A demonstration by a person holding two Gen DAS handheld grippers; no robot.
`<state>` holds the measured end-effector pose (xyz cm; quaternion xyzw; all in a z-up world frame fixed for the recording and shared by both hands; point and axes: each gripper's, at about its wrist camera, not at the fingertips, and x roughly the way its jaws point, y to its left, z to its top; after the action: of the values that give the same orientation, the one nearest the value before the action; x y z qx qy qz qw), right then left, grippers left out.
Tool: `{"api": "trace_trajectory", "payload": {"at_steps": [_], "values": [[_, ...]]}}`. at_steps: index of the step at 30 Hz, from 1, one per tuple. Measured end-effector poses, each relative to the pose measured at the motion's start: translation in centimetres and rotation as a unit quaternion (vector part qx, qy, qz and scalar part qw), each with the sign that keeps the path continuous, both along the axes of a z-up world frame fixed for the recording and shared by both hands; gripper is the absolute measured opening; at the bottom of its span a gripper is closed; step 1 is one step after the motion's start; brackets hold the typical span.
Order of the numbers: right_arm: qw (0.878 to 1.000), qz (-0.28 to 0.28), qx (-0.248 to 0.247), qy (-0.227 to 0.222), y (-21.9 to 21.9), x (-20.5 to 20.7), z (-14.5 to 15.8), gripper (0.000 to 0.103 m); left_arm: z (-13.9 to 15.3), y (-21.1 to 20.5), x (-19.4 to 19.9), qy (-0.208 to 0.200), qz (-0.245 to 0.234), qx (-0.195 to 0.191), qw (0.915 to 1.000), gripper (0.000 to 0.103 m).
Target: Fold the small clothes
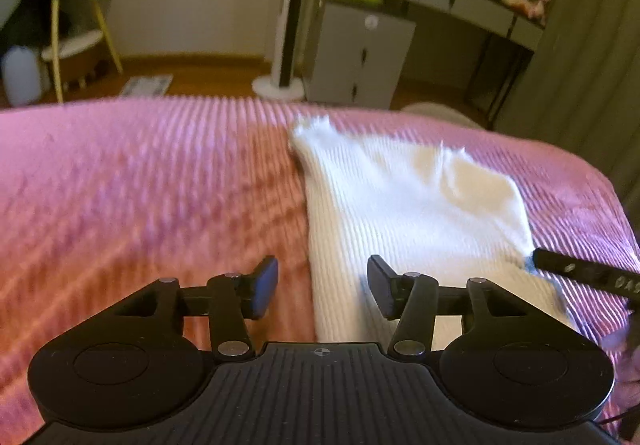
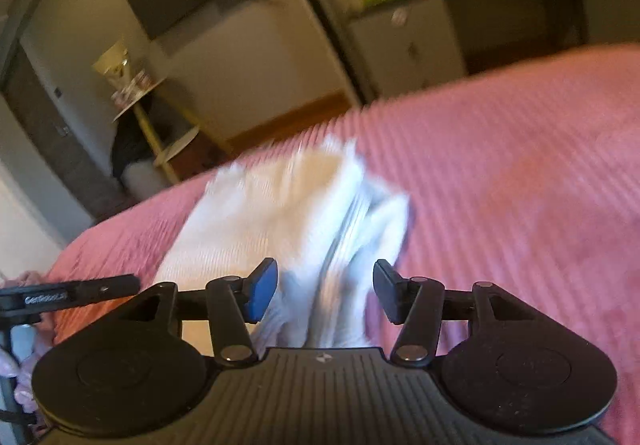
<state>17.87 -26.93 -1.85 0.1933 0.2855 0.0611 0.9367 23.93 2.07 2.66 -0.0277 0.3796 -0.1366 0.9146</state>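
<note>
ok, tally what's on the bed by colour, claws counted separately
White: 1, garment
Pink: 1, bedspread
Black claws: 2, left claw and right claw, both open with nothing gripped
Total: 4

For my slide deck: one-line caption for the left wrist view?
Open left hand-held gripper above a white knit garment lying on a pink ribbed bedspread.
</note>
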Motion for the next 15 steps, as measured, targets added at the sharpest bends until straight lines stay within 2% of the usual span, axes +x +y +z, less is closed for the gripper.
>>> {"api": "trace_trajectory", "payload": {"at_steps": [2,4,6,10,14,15], "values": [[1.0,-0.01,0.007,0.0,0.0,-0.3,1.0,0.053,0.3,-0.3,-0.7,-0.013,-0.001,0.006,0.9999,0.061],[0.999,-0.017,0.044,0.009,0.0,-0.9,1.1,0.053,-0.3,-0.7,-1.5,-0.008,-0.005,0.0,1.0,0.061],[0.998,-0.005,0.06,0.014,0.9,-2.6,0.6,0.057,-1.5,-0.7,-3.3,-0.007,-0.005,-0.001,1.0,0.061],[0.997,0.009,0.054,0.046,2.8,-4.9,-1.7,0.057,-3.7,-0.9,-6.7,-0.011,-0.012,0.035,0.9993,0.063],[0.993,0.006,0.103,0.057,2.8,-4.5,-3.3,0.057,-5.7,-1.5,-8.1,-0.008,-0.009,0.061,0.9981,0.066],[0.992,0.003,0.117,0.052,2.6,-4.5,-3.3,0.052,-6.1,-1.6,-8.1,-0.003,-0.009,0.055,0.9985,0.066]]}}
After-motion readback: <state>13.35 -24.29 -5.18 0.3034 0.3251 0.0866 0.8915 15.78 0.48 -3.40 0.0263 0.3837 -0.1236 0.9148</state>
